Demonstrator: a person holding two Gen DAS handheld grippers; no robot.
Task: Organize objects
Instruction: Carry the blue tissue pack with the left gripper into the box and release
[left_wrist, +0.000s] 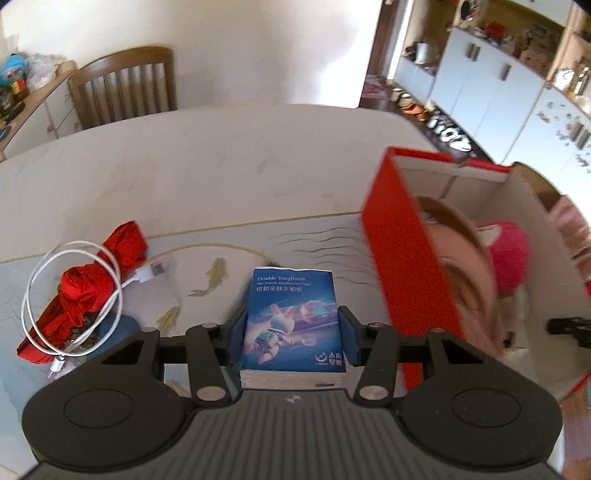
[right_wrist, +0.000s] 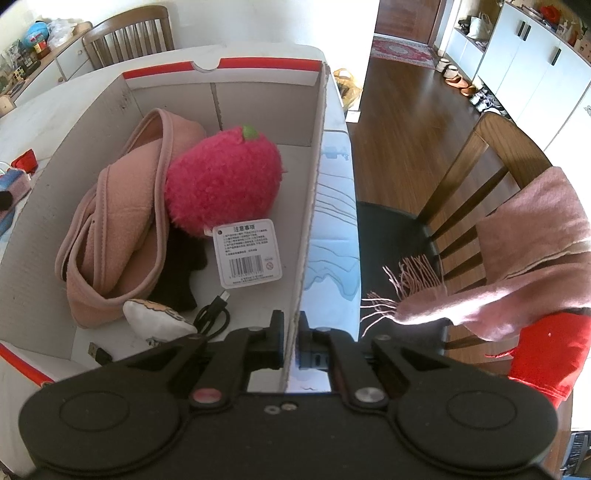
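My left gripper (left_wrist: 293, 334) is shut on a blue tissue pack (left_wrist: 293, 317) and holds it above the table, left of the red cardboard box (left_wrist: 402, 258). My right gripper (right_wrist: 291, 341) is shut on the box's right wall (right_wrist: 314, 192). Inside the box lie a pink scarf (right_wrist: 110, 229), a pink plush strawberry (right_wrist: 221, 184) with a white tag, a black cloth (right_wrist: 177, 273), a black cable (right_wrist: 212, 319) and a small white plush (right_wrist: 155, 319). On the table to the left lie a red cloth (left_wrist: 96, 280) and a coiled white cable (left_wrist: 70, 295).
The white table (left_wrist: 184, 166) has a patterned mat (left_wrist: 221, 266) near me. A wooden chair (left_wrist: 122, 88) stands at its far side. Another chair (right_wrist: 480, 192) with a pink fringed scarf (right_wrist: 517, 251) stands right of the table. White cabinets (right_wrist: 535, 66) line the far right.
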